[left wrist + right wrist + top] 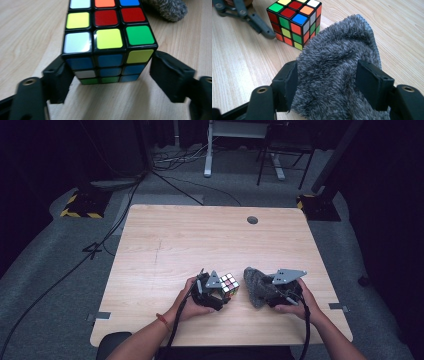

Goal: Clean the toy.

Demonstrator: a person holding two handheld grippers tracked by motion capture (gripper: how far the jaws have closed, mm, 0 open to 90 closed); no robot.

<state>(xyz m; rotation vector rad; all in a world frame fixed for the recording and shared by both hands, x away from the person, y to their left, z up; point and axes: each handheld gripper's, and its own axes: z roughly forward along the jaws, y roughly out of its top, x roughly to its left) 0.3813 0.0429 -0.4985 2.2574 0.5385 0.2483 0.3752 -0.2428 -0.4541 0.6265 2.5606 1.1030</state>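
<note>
My left gripper [107, 75] straddles the Rubik's cube [107, 47], which sits flat on the wooden table [200, 240] near my edge. The jaws stand open: the left jaw lies against or just beside the cube's lower corner, while the right jaw shows a narrow gap, so nothing is clamped yet. My right gripper [327, 85] is set over the grey fleecy cloth [337, 75], a soft heap just beside the cube; its jaws are spread wide with pile bulging between them, and I judge that they press into the fabric without pinching it. Risk one: closing the left jaws unevenly would push the cube sideways or twist it, since only one pad is close to contact. Risk two: the pads sit low on the cube, so a lift could tip it forward out of the grip. Risk three: the cloth lies near the cube, so dragging it could nudge the cube, and a shallow bite would catch loose pile only and slip off.
</note>
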